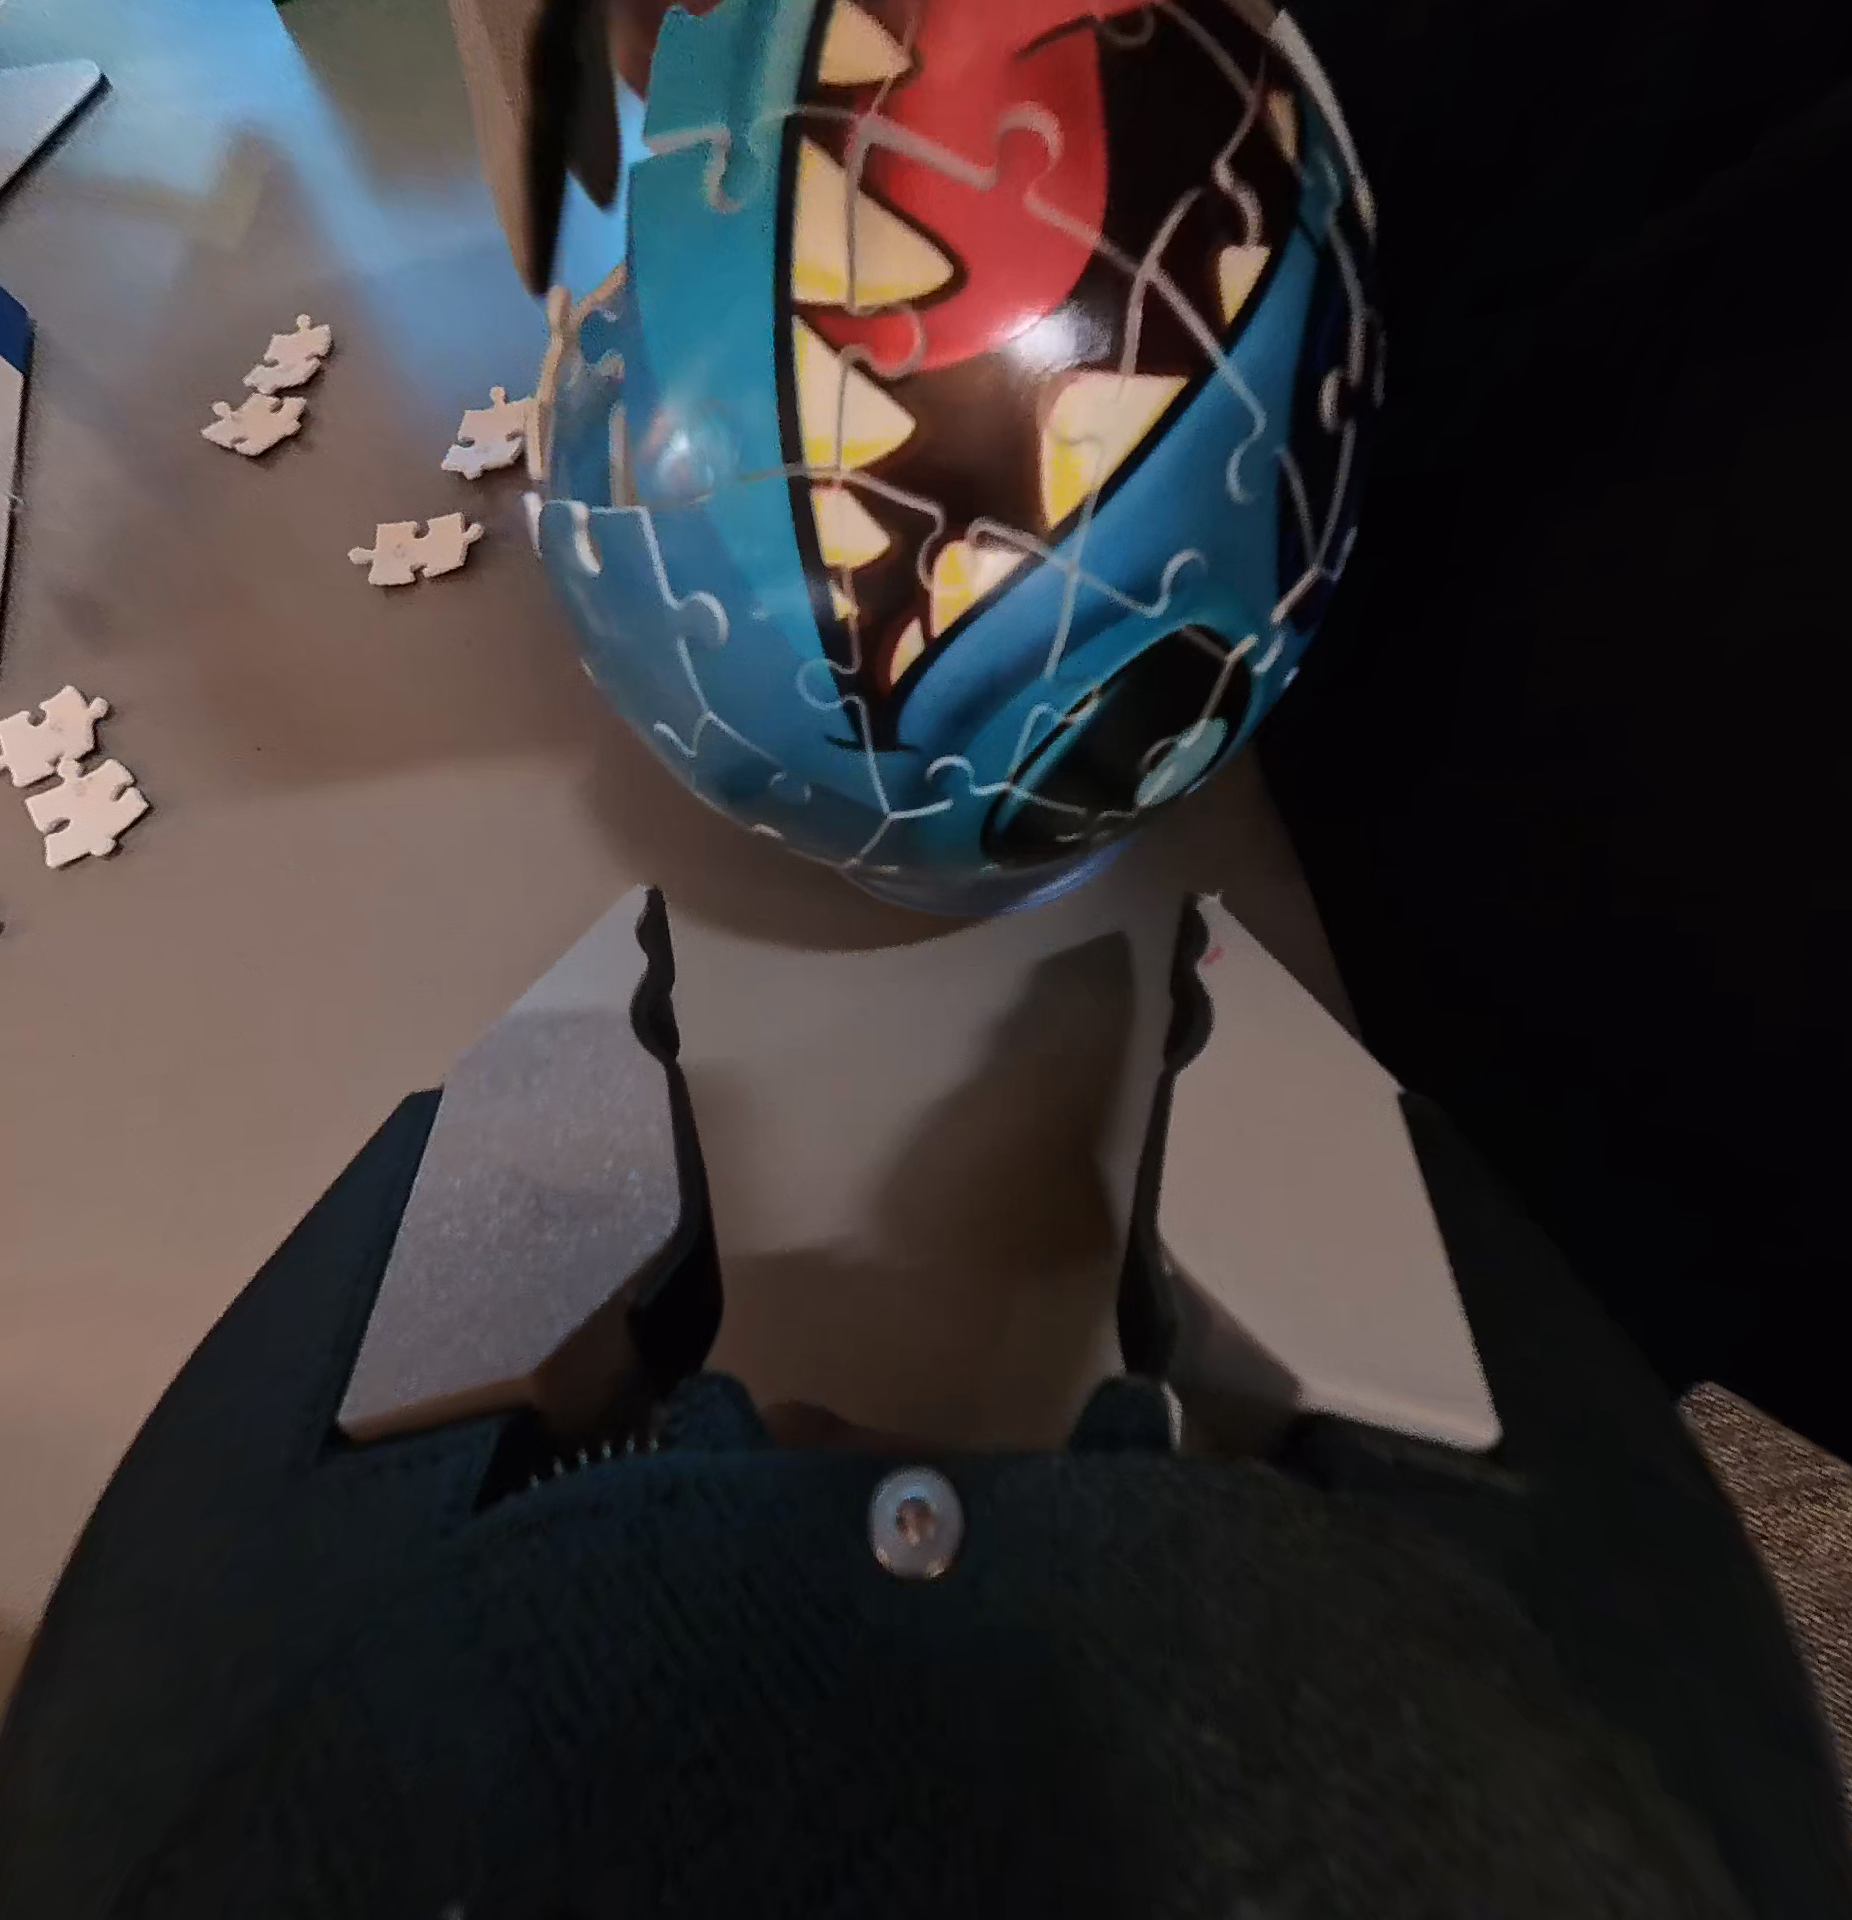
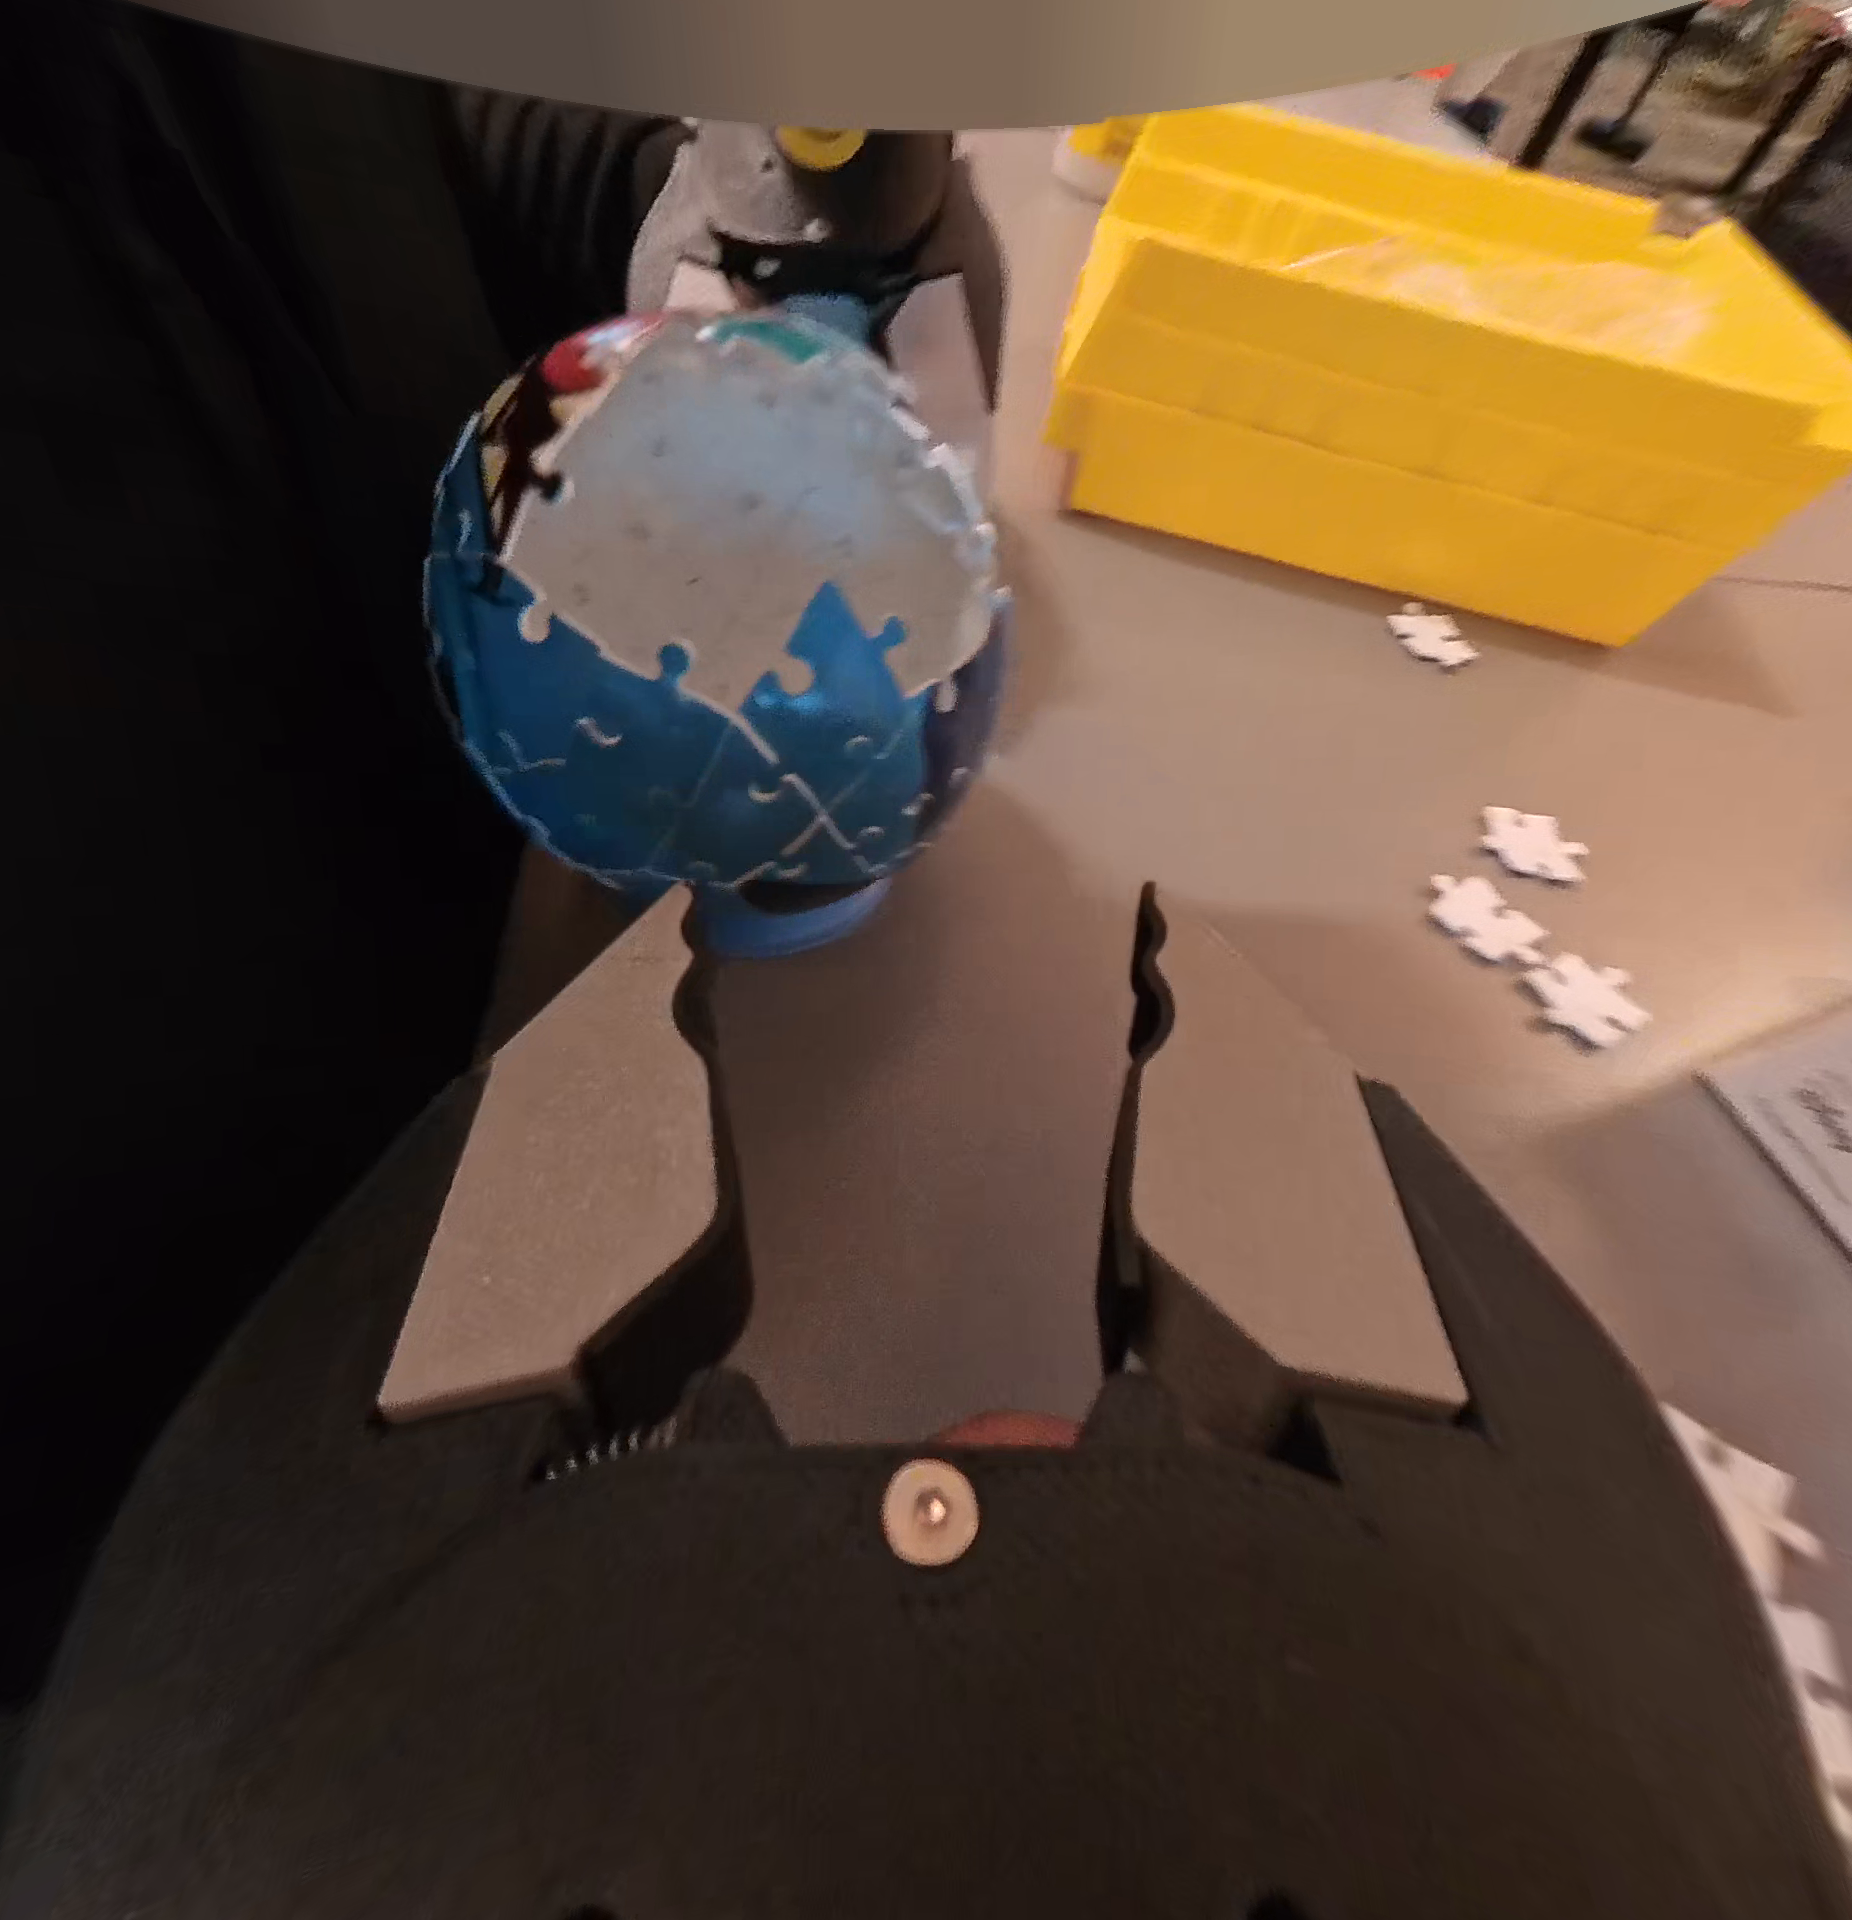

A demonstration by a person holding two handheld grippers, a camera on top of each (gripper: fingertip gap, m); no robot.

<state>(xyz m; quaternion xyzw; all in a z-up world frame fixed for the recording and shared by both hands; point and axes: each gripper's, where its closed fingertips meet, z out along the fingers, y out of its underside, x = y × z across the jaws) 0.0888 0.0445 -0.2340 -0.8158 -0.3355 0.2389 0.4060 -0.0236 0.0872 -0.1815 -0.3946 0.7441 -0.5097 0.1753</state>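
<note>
A: Puzzle ball point(image 1: 963, 457), part built, sits on a small blue stand point(image 2: 797, 920) at the near bench point(image 1: 330, 1039) edge, just past both grippers.

B: Jaws?

A: Left gripper point(image 1: 922, 914) jaws open, empty. Right gripper point(image 2: 917, 914) same, its left tip just beside the stand.

B: Progress?

A: Printed face closed up; one big gap shows the ball's inside. Loose pieces point(image 2: 1524, 914) lie white side up farther out, a yellow bin point(image 2: 1421, 416) beyond.
</note>
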